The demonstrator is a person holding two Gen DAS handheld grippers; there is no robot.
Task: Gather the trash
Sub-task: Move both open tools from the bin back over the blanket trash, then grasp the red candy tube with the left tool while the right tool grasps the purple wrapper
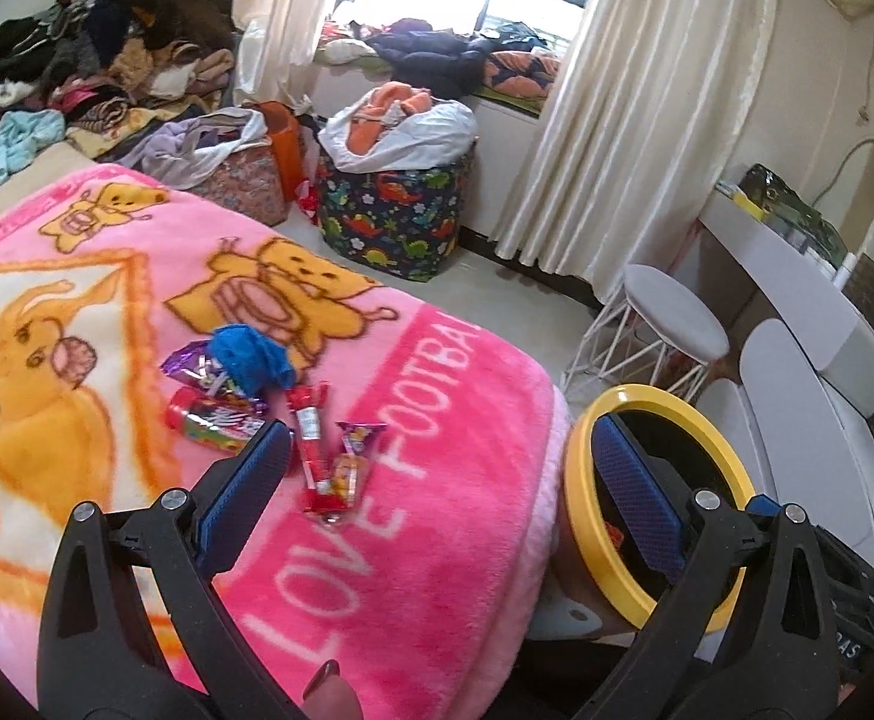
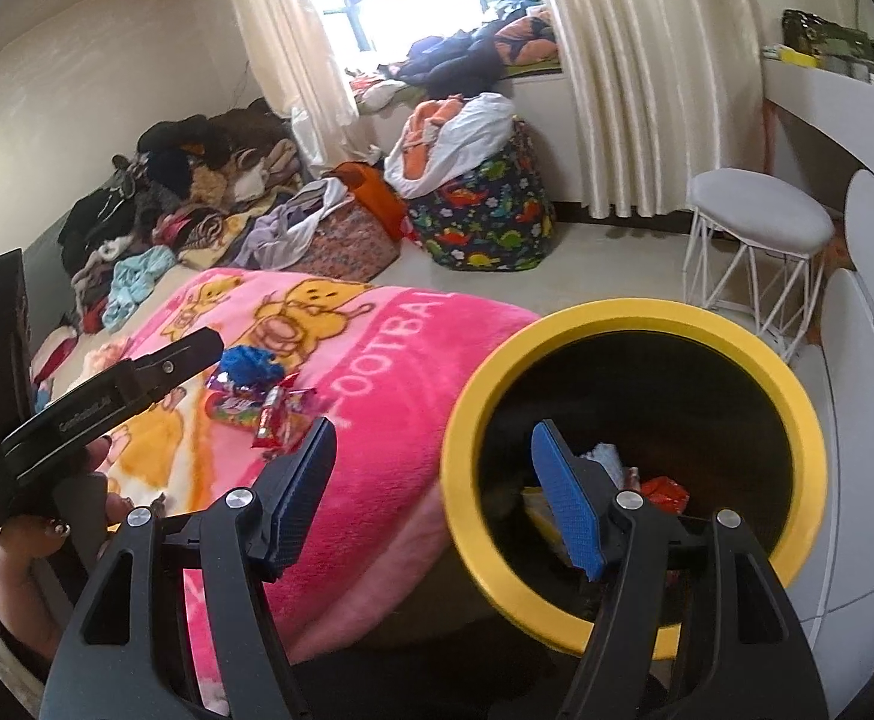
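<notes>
Lying crumpled on pink blanket (image 1: 448,456): shiny candy wrappers (image 1: 323,456).

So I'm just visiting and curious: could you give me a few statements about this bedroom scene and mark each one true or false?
1. Snack wrappers lie on the pink blanket. True.
2. The yellow-rimmed bin is empty. False: some trash already lies inside.
3. The right tongs are clamped on a wrapper. False: they are open, with nothing between them.
4. A white stool stands near the curtain. True.
5. The dinosaur-print basket sits on the bed. False: it stands on the floor.
</notes>
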